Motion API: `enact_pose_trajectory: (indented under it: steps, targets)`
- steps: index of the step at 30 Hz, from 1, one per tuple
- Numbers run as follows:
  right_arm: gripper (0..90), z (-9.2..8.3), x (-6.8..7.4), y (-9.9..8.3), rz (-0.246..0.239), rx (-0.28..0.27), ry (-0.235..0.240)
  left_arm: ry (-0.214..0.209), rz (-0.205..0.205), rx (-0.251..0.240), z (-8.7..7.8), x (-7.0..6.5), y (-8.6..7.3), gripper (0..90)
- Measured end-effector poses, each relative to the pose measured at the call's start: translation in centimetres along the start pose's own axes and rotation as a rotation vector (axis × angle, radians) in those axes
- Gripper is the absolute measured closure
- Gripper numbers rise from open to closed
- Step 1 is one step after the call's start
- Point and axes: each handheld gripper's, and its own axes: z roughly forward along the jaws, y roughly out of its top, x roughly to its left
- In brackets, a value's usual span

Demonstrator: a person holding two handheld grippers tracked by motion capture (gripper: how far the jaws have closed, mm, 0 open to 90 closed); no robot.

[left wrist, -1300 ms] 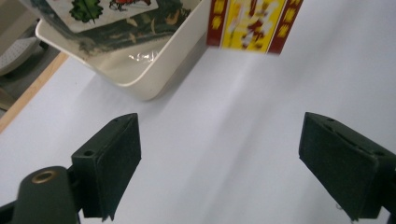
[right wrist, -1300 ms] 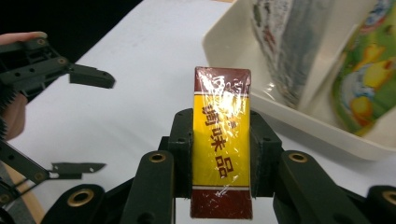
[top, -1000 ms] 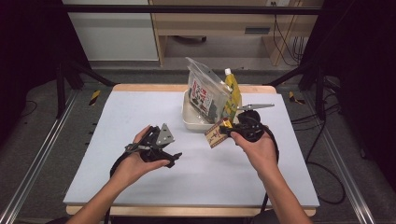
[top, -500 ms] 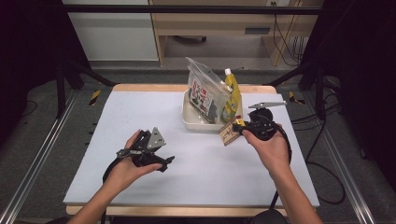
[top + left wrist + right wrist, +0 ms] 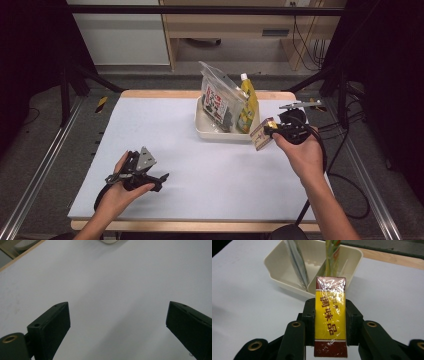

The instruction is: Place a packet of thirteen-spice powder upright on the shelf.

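My right gripper (image 5: 267, 132) is shut on a small yellow and dark red wrapped box (image 5: 261, 134) and holds it just right of the cream tray (image 5: 210, 132). In the right gripper view the box (image 5: 330, 315) stands upright between the two black pads (image 5: 309, 322), with the tray (image 5: 277, 270) behind it. A clear printed pouch (image 5: 217, 97) and a yellow spouted pouch (image 5: 248, 102) stand in the tray. My left gripper (image 5: 150, 172) sits low over the near left of the table. Its jaws, which have just been opening, stand wide apart over the bare mat (image 5: 112, 290) with nothing between them.
The pale blue-grey mat (image 5: 175, 130) covers the table, with a wooden edge (image 5: 160, 93) at the back. Metal rails (image 5: 45, 165) run along both sides. A wooden cabinet (image 5: 225, 30) stands beyond the table.
The left gripper has drawn back toward the near left and sunk lower. The right gripper has carried the box rightward and a little up, away from the tray's front corner.
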Motion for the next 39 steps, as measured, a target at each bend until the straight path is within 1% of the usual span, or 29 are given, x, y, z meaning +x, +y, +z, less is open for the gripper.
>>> enact_pose_trajectory:
  steps: [4, 6, 7, 8, 9, 11, 15, 18, 23, 25, 26, 29, 31, 32, 33, 36, 37, 38, 39]
  targets:
    - [67.9, -0.3, -0.5, 0.8, 0.008, 0.007, -0.035, 0.016, -0.042, -0.012, -0.4, 0.6, -0.9, 5.3]
    - [67.9, -0.3, -0.7, 1.5, 0.01, 0.008, -0.058, 0.023, -0.044, -0.011, -0.7, 0.9, -1.2, 5.4]
    - [67.9, -0.2, -0.9, 1.8, 0.015, 0.011, -0.068, 0.025, -0.052, -0.016, -0.8, 1.0, -1.3, 5.6]
    - [67.9, -0.2, -1.0, 2.1, 0.021, 0.011, -0.073, 0.032, -0.069, -0.028, -0.9, 1.1, -1.5, 5.6]
    - [67.9, -0.1, -1.2, 2.5, 0.025, 0.012, -0.08, 0.034, -0.07, -0.027, -1.0, 1.2, -1.6, 5.6]
    - [67.9, 0.1, -1.4, 3.0, 0.032, 0.015, -0.089, 0.044, -0.09, -0.043, -1.0, 1.3, -1.8, 5.7]
    - [67.9, 0.5, -1.9, 4.2, 0.051, 0.022, -0.107, 0.049, -0.091, -0.036, -0.8, 1.4, -2.2, 6.0]
    - [67.9, 0.9, -2.3, 5.1, 0.076, 0.027, -0.116, 0.046, -0.098, -0.032, -0.7, 1.5, -2.3, 6.0]
    - [67.9, 2.2, -2.7, 6.6, 0.106, 0.037, -0.129, 0.047, -0.1, -0.024, -0.5, 1.7, -2.5, 6.0]
    - [67.9, 2.9, -2.7, 7.3, 0.113, 0.044, -0.135, 0.044, -0.099, -0.018, -0.4, 1.6, -2.6, 6.1]
    - [67.9, 3.2, -2.6, 7.7, 0.119, 0.047, -0.138, 0.044, -0.107, -0.023, -0.2, 1.5, -2.6, 6.1]
    - [67.9, 4.3, -2.4, 8.5, 0.13, 0.056, -0.145, 0.037, -0.094, -0.005, -0.1, 1.4, -2.6, 6.1]
    - [67.9, 4.9, -2.3, 9.1, 0.143, 0.06, -0.145, 0.033, -0.098, -0.01, 0.0, 1.2, -2.6, 6.1]
    - [67.9, 5.1, -2.3, 9.2, 0.146, 0.057, -0.144, 0.029, -0.092, -0.002, 0.1, 1.2, -2.6, 6.1]
    - [67.9, 5.4, -2.3, 9.4, 0.156, 0.057, -0.138, 0.028, -0.094, -0.004, 0.2, 1.1, -2.7, 6.1]
    - [67.9, 5.9, -2.2, 9.7, 0.167, 0.057, -0.133, 0.024, -0.083, 0.007, 0.3, 1.0, -2.7, 6.1]
    - [67.9, 6.1, -2.2, 9.8, 0.165, 0.057, -0.136, 0.02, -0.086, 0.007, 0.4, 0.9, -2.6, 6.1]
    - [67.9, 6.2, -2.1, 9.9, 0.172, 0.059, -0.137, 0.02, -0.075, 0.013, 0.4, 0.9, -2.6, 6.2]
    - [67.9, 6.4, -2.1, 9.9, 0.176, 0.059, -0.137, 0.017, -0.075, 0.013, 0.4, 0.8, -2.6, 6.3]
